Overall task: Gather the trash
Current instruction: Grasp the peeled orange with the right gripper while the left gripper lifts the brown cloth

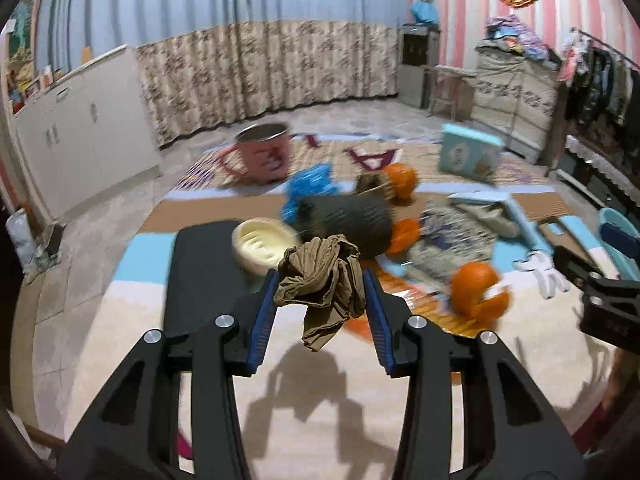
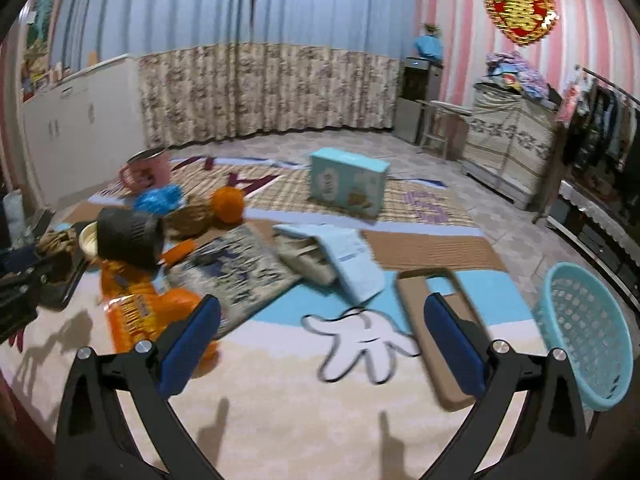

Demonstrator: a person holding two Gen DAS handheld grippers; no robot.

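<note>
My left gripper (image 1: 320, 300) is shut on a crumpled olive-brown stocking (image 1: 322, 284) and holds it above the rug; the stocking also shows at the far left of the right wrist view (image 2: 56, 242). My right gripper (image 2: 320, 332) is open and empty above the rug, near a white glove print (image 2: 360, 340). A turquoise plastic basket (image 2: 588, 336) stands at the right. Orange peels (image 1: 476, 288), an orange snack wrapper (image 2: 128, 312), a blue crumpled bag (image 1: 312, 184) and a dark ribbed roll (image 1: 348, 220) lie on the rug.
A black tray (image 1: 204, 272) bears a cream dish (image 1: 264, 244). A pink mug (image 1: 264, 152), a light-blue box (image 2: 348, 180), an opened flat box (image 2: 340, 256), a patterned cloth (image 2: 240, 268) and a brown phone case (image 2: 436, 320) lie around. Cabinets stand left, furniture right.
</note>
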